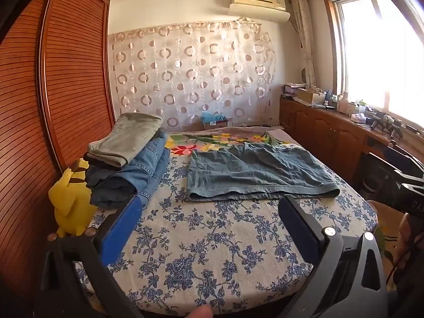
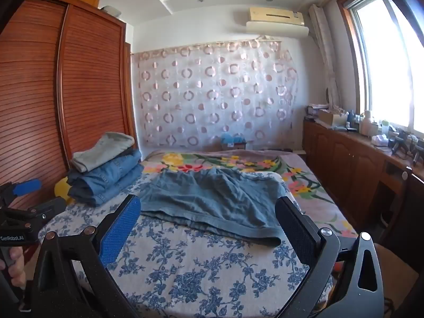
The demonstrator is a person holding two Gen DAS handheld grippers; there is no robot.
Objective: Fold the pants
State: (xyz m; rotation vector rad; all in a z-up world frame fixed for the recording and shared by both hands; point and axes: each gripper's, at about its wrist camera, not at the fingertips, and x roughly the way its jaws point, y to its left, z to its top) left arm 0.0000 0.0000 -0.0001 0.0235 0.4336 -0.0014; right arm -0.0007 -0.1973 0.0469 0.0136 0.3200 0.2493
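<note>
Blue-grey pants lie spread flat across the middle of the bed, a hem edge facing me. In the right wrist view the same pants lie just beyond the fingertips. My left gripper hovers open above the flowered sheet, short of the pants, nothing between its fingers. My right gripper is open too, its tips level with the pants' near edge, not touching them. The left gripper also shows at the left edge of the right wrist view, held by a hand.
A stack of folded jeans and a grey garment sits at the bed's left side, beside a yellow plush toy. A slatted wooden wardrobe stands on the left. Wooden cabinets with clutter run under the window on the right.
</note>
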